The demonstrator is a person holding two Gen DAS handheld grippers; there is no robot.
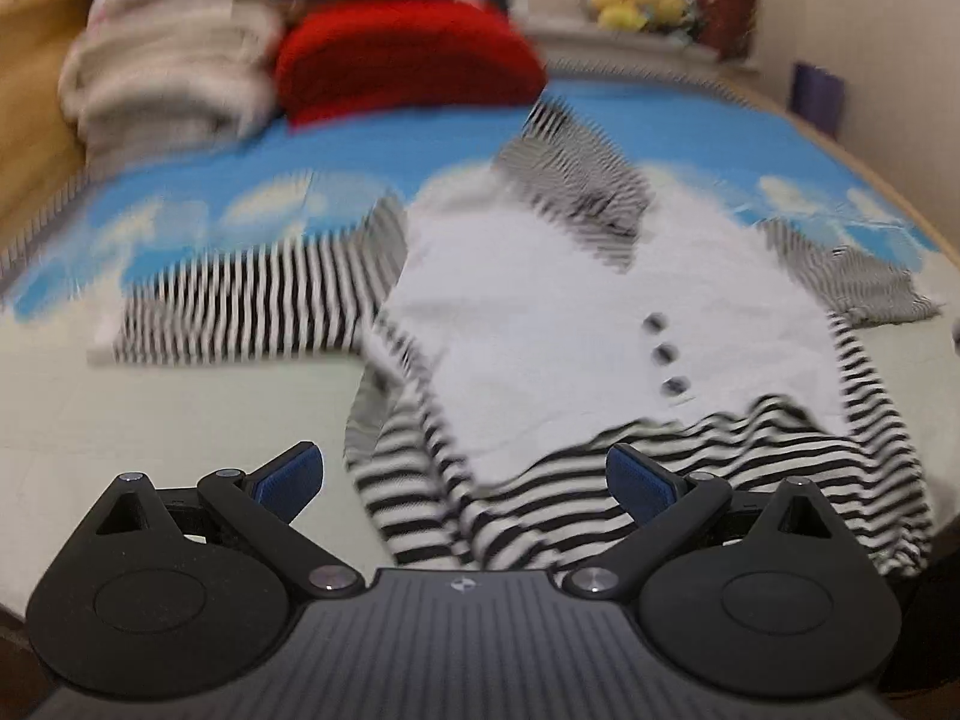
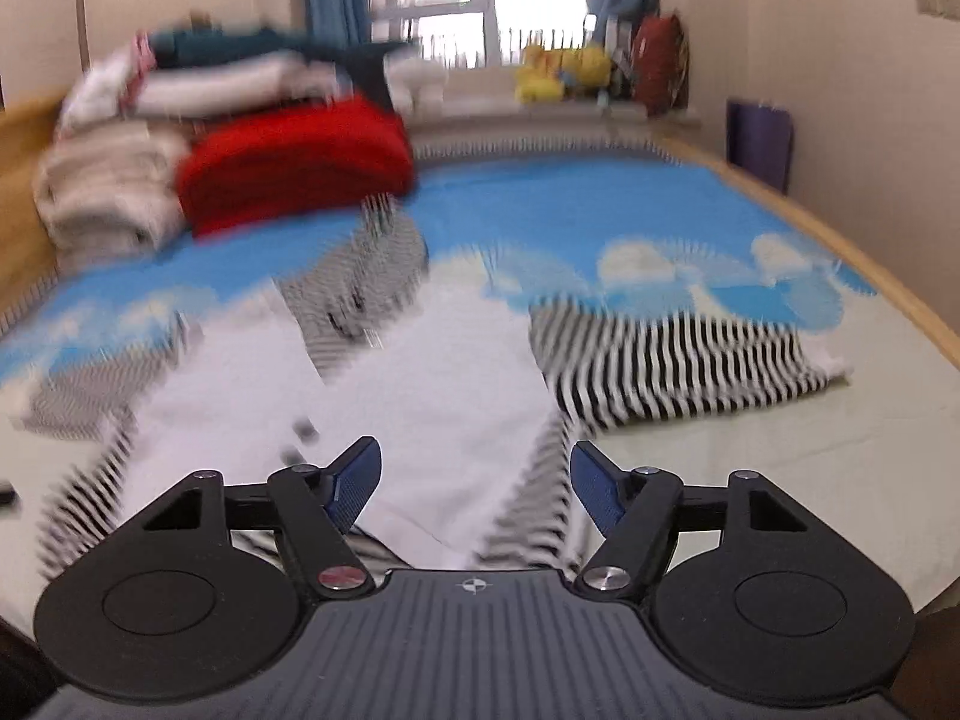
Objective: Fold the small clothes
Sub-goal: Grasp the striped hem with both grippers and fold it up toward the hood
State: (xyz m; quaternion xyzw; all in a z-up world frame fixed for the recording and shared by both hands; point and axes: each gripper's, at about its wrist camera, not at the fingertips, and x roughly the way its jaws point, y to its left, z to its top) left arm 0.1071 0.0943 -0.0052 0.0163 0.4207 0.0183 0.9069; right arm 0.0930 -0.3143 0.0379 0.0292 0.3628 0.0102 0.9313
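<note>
A small garment with a white front, dark buttons and black-and-white striped sleeves and hem lies spread on the bed; it also shows in the right wrist view. My left gripper is open above the striped hem at the garment's near left edge, holding nothing. My right gripper is open above the near right part of the hem, holding nothing. One striped sleeve lies out to the left, the other sleeve out to the right. Both views are motion-blurred.
The bed has a blue cloud-print sheet and a wooden rim. Folded blankets and a red cushion are stacked at the far left. Yellow plush toys sit on the windowsill.
</note>
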